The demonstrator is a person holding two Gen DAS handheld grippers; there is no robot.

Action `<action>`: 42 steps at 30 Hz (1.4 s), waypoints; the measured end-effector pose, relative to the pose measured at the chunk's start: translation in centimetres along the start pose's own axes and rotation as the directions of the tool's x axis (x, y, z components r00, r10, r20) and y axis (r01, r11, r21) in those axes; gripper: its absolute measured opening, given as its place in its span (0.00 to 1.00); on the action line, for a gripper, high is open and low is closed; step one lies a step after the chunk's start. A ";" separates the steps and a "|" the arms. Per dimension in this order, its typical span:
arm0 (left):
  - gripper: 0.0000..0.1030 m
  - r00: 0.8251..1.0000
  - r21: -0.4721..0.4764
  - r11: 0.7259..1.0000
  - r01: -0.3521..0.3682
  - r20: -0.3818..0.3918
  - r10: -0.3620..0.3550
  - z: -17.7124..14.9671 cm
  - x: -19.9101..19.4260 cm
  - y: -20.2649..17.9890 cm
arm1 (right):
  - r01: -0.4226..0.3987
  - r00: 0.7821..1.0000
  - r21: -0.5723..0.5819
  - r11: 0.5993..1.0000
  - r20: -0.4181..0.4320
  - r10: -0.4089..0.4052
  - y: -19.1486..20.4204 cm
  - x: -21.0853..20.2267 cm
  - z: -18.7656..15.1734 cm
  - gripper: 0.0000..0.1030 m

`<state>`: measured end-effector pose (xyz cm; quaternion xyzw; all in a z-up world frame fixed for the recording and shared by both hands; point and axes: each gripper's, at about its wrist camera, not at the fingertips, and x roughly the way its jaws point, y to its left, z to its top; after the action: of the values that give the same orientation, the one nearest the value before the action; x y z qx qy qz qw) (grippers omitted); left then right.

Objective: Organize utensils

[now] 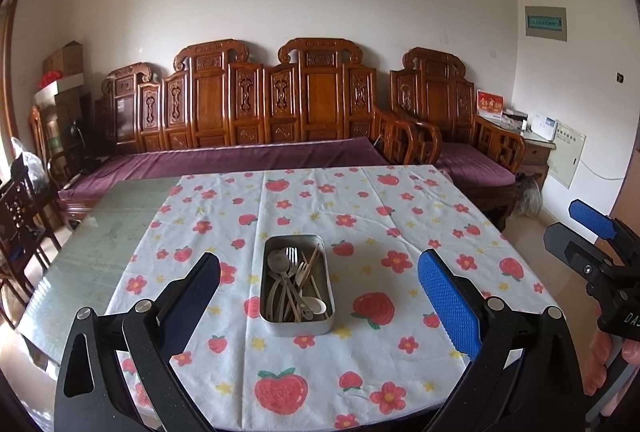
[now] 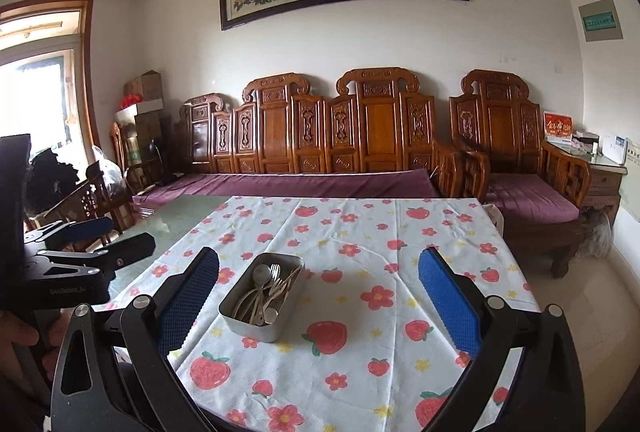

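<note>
Metal tin [image 1: 297, 320] full of spoons and forks [image 1: 294, 284] on the strawberry cloth [image 1: 360, 216] in the middle of the counter, left claw [image 1: 320, 296] spread wide above the near edge, right claw [image 2: 318, 302] spread wide too, both holding nothing

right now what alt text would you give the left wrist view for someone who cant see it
A metal tin full of spoons and forks sits on a strawberry-print tablecloth, centred between the fingers of the open, empty left claw. The right claw hangs open at the right edge, off the table, with a carved wooden sofa behind.
</note>
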<state>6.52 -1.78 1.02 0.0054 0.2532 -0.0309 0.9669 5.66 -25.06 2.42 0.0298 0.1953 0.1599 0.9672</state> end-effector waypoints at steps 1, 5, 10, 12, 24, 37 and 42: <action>0.93 1.000 -0.004 1.000 -0.002 0.005 0.002 0.0 -0.1 0.1 | -0.001 1.000 0.000 1.000 -0.002 0.001 0.0 0.1 0.0 0.98; 0.93 1.000 -0.018 1.000 -0.002 0.011 0.002 -0.2 -0.6 0.4 | -0.004 1.000 0.006 1.000 -0.006 0.004 0.1 0.1 0.0 0.98; 0.93 1.000 -0.007 1.000 -0.012 0.018 0.012 -0.3 -0.9 0.2 | -0.001 1.000 0.008 1.000 -0.005 0.001 0.1 0.1 -0.1 0.98; 0.93 1.000 -0.006 1.000 -0.016 0.018 0.016 -0.4 -0.8 0.2 | 0.000 1.000 0.004 1.000 -0.004 0.000 0.1 0.2 -0.1 0.98; 0.93 1.000 -0.003 1.000 -0.013 0.017 0.013 -0.6 -0.8 0.2 | 0.003 1.000 0.008 1.000 -0.004 -0.003 0.2 0.3 -0.4 0.98; 0.93 1.000 0.006 1.000 -0.004 0.020 0.004 -0.7 -1.0 0.0 | 0.000 1.000 0.018 1.000 -0.007 0.000 0.5 0.6 -0.8 0.98; 0.93 1.000 0.006 1.000 -0.004 0.020 0.004 -0.7 -1.1 0.0 | -0.001 1.000 0.018 1.000 -0.007 0.001 0.5 0.6 -0.8 0.98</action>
<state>5.27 -1.70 0.93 0.0087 0.2433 -0.0297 0.9695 5.71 -24.41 1.55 0.0380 0.2001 0.1586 0.9661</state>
